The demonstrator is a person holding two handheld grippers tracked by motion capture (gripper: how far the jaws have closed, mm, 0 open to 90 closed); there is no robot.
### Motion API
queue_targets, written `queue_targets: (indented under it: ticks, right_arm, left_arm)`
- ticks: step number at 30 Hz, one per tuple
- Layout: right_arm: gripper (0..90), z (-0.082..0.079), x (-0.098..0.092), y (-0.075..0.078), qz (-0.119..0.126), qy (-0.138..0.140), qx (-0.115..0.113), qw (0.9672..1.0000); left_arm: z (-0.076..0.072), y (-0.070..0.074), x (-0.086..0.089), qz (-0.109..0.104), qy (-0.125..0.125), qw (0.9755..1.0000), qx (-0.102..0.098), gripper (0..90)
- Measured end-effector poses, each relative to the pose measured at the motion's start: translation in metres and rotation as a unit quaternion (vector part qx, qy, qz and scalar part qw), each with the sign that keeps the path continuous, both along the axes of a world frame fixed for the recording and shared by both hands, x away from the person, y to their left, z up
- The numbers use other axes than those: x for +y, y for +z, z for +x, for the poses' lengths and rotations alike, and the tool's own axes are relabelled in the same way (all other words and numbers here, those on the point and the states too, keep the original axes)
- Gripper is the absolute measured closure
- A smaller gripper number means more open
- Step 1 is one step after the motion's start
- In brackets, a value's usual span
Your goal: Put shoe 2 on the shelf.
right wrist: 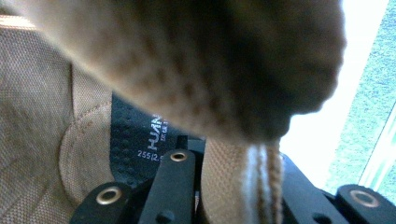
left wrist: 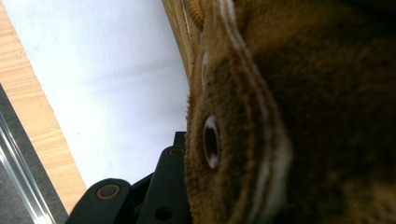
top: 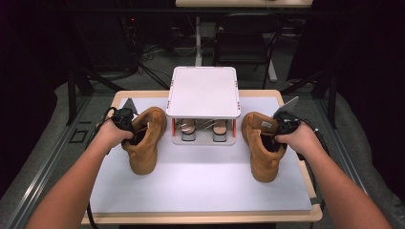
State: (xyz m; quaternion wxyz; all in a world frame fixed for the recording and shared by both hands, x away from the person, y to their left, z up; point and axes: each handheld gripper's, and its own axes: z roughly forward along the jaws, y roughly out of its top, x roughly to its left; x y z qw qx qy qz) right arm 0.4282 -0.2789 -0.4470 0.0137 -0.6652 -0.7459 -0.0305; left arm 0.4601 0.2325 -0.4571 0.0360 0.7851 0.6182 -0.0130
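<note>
Here, low in the high view, two forearms reach up the frame onto the white mat [top: 200, 186] that covers the bench [top: 119, 98]. The left hand-held gripper [top: 128, 125] is clamped on the collar of the left boot [top: 143, 143], left of centre, one jaw outside the eyelet flap. The right hand-held gripper [top: 279, 129] is clamped on the collar of the right boot [top: 261, 148], right of centre, with the edge between its jaws. Farther up, between the boots, stands a small white shoe rack [top: 204, 90] with sandals [top: 204, 129] on its lower shelf.
</note>
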Motion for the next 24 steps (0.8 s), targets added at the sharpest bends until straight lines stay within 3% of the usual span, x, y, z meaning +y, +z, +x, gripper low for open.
queue_targets:
  ticks: [1,7,16,24]
  right_arm:
    - [83.0,-0.0009,0.0009,-0.0014,0.003,-0.008,-0.01,0.9999]
    - [84.6,-0.0015,0.0023,-0.0016,-0.001,-0.006,-0.014,0.9999]
    - [85.4,-0.0012,0.0016,-0.0003,0.0,0.008,-0.01,0.9999]
    - [85.8,-0.0011,-0.0005,-0.001,0.019,-0.013,-0.014,0.9996]
  left_arm:
    - [0.0003,0.0,0.0006,0.0,0.002,1.0,0.0,82.5]
    - [0.0004,-0.0002,0.0015,-0.006,0.004,1.0,-0.001,84.4]
    - [0.0017,0.0001,0.0044,-0.018,0.009,0.9998,0.006,85.7]
    - [0.0027,0.0003,0.0075,-0.027,0.015,0.9995,0.007,86.2]
